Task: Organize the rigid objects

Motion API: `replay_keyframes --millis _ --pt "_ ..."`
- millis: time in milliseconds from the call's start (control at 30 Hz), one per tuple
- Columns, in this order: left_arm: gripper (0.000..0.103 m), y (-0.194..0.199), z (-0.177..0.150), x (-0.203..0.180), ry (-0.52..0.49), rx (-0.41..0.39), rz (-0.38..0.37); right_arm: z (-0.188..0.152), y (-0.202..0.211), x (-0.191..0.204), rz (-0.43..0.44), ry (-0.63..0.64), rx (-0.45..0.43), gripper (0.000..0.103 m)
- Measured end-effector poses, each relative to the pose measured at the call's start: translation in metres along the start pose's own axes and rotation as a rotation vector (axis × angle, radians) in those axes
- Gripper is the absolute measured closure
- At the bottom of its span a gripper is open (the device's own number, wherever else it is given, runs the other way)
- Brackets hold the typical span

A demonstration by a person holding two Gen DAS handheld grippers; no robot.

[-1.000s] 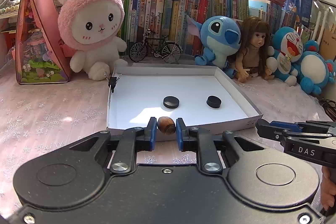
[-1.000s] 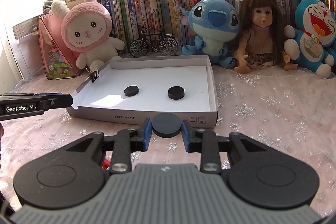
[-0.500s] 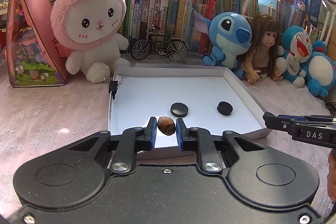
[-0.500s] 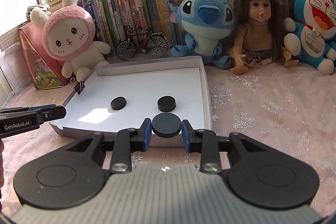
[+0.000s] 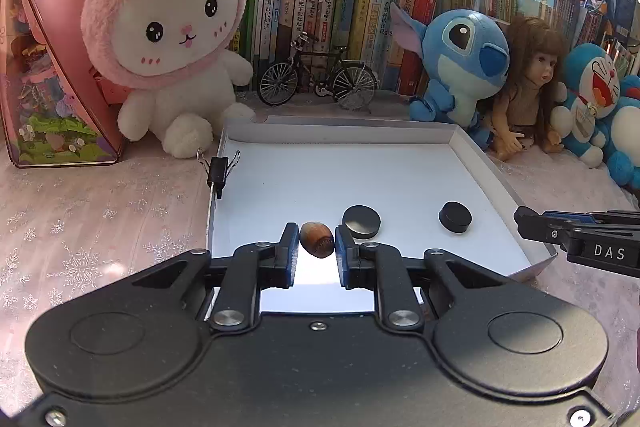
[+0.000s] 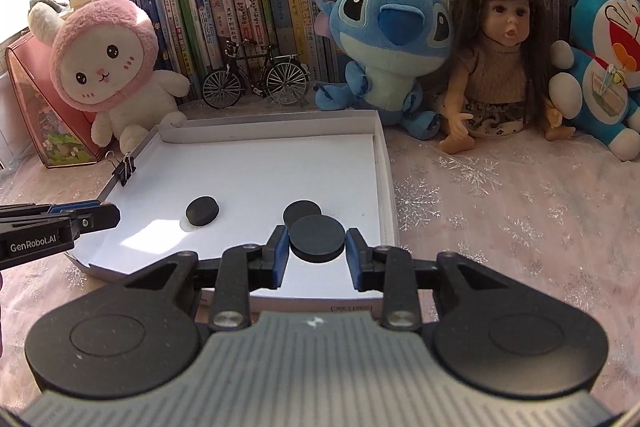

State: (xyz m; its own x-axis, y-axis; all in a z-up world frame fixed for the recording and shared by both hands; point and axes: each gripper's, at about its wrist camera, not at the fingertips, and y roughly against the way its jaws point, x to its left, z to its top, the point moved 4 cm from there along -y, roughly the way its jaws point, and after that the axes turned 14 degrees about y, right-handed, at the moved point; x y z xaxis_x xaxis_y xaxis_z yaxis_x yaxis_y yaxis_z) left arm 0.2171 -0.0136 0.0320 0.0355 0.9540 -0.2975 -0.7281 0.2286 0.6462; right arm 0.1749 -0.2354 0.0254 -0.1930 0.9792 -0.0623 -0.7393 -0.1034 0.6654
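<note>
A shallow white cardboard tray (image 5: pixel 336 131) (image 6: pixel 386 179) lies on the pink cloth. Two black discs rest on its floor, one to the left (image 5: pixel 361 221) (image 6: pixel 202 211) and one to the right (image 5: pixel 455 217) (image 6: pixel 299 209). My left gripper (image 5: pixel 316 245) is shut on a small brown nut (image 5: pixel 317 245), held over the tray's near left part. My right gripper (image 6: pixel 317 239) is shut on a third black disc (image 6: pixel 317 238), held over the tray's near right part and partly covering the right-hand disc. Each gripper shows at the edge of the other's view, the right gripper (image 5: pixel 520 217) and the left gripper (image 6: pixel 114 215).
A black binder clip (image 5: pixel 218 173) (image 6: pixel 125 169) grips the tray's left wall. Behind the tray stand a pink rabbit plush (image 5: pixel 168 39), a model bicycle (image 5: pixel 316 77), a blue plush (image 5: pixel 460 63), a doll (image 6: pixel 500 67) and a row of books. A pink case (image 5: pixel 48 79) stands at left.
Both grippers have moved forward over the tray's near wall, each still holding its object. The tray and toys now look larger and closer.
</note>
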Motion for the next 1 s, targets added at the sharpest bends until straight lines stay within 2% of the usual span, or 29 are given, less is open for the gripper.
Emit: replay_keyframes --millis 400,1000 --pt "0.084 -0.036 0.01 0.001 0.04 0.067 0.04 0.011 -0.023 -0.008 0.002 -0.036 0.067 0.067" --pt "0.084 -0.057 0.016 0.001 0.063 0.117 0.059 0.025 -0.05 -0.018 -0.016 -0.045 0.144 0.067"
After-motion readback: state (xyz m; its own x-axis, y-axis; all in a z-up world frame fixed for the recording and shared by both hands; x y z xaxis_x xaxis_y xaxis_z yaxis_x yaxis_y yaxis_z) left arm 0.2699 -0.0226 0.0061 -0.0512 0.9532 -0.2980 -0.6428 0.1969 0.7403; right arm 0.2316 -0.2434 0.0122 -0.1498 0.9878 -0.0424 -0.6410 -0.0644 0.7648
